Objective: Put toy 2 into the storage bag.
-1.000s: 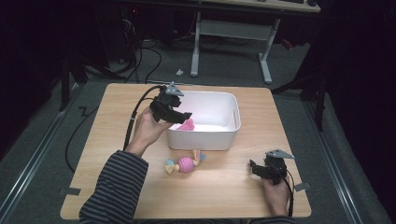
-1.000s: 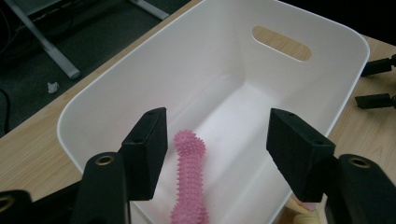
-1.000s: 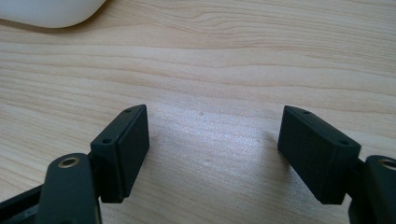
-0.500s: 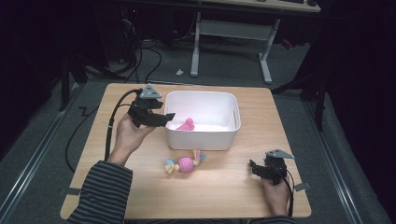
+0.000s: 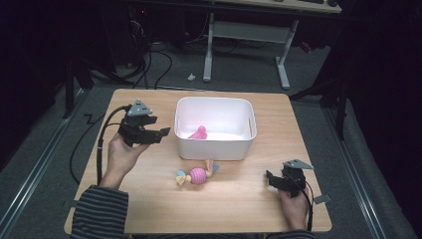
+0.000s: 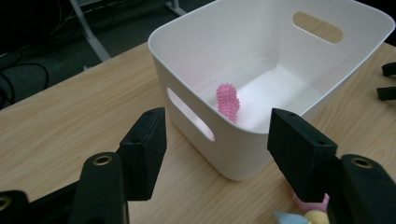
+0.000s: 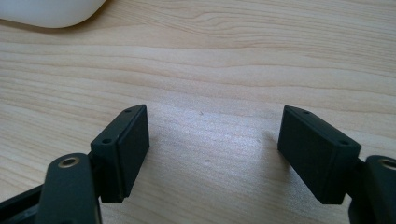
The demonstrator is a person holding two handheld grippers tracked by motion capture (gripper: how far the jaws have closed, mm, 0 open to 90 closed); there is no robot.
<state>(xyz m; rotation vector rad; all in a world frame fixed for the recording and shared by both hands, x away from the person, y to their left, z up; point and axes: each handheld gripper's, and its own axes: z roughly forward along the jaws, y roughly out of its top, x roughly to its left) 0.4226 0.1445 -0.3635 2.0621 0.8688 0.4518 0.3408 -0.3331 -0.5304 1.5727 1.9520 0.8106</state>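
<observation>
Pink and knobbly, the spiky toy [image 6: 228, 100] lies inside the white bin [image 5: 215, 149], toward its left wall. It looks soft, light and grippy; pinch across its middle. Beside that wall, the left gripper [image 5: 160, 133] hangs with jaws released; the right gripper [image 5: 269, 178] likewise gapes, empty.

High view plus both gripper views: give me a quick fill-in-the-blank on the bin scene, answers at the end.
1. The spiky pink toy lies inside the white ____.
2. The striped ball toy lies on the table, outside the bin, on the side ____ the person.
3. The left gripper has its jaws ____ and holds nothing.
4. The right gripper is low over the table with ____ between its jaws.

Missing words: bin; nearest; open; nothing
</observation>
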